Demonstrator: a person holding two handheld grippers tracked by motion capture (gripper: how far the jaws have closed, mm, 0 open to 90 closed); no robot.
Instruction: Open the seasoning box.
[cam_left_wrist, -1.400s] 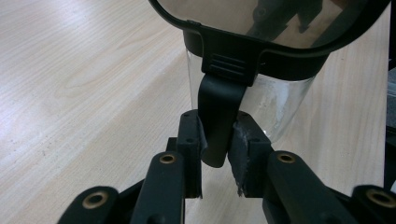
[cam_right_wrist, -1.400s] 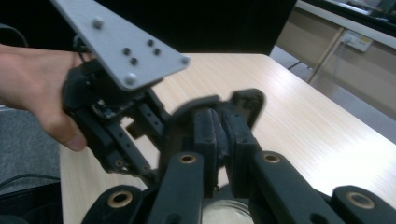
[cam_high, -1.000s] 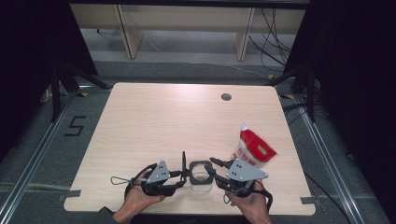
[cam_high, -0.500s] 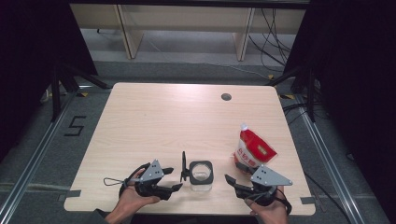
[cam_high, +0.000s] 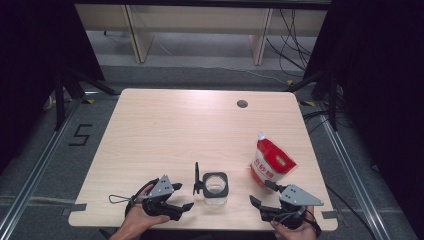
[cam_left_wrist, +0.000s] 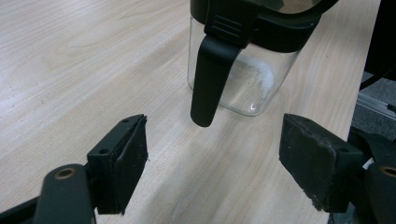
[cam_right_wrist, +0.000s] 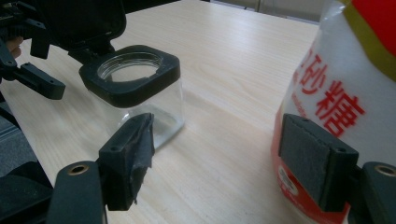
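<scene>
A clear glass jar (cam_high: 215, 192) with a black square rim stands near the table's front edge, its hinged lid (cam_high: 196, 178) flipped upright on the left side. A red and white pouch (cam_high: 271, 162) stands to its right. My left gripper (cam_high: 182, 196) lies left of the jar and apart from it. Its jaws have just been opening and nothing is between them. In the left gripper view the jar (cam_left_wrist: 243, 88) and its black lid (cam_left_wrist: 210, 79) lie ahead of the left gripper (cam_left_wrist: 212, 154). My right gripper (cam_high: 261, 192) sits below the pouch. Its jaws have also just been opening, empty, with jar (cam_right_wrist: 135, 93) and pouch (cam_right_wrist: 345, 93) ahead.
The light wooden table (cam_high: 165, 135) has a small round hole (cam_high: 242, 104) at the back right. Dark floor with rails and cables surrounds it. Both hands rest at the table's front edge.
Both grippers have drawn back from the jar toward the front edge, the right one shifting right. Both pairs of jaws stand wider apart than before.
</scene>
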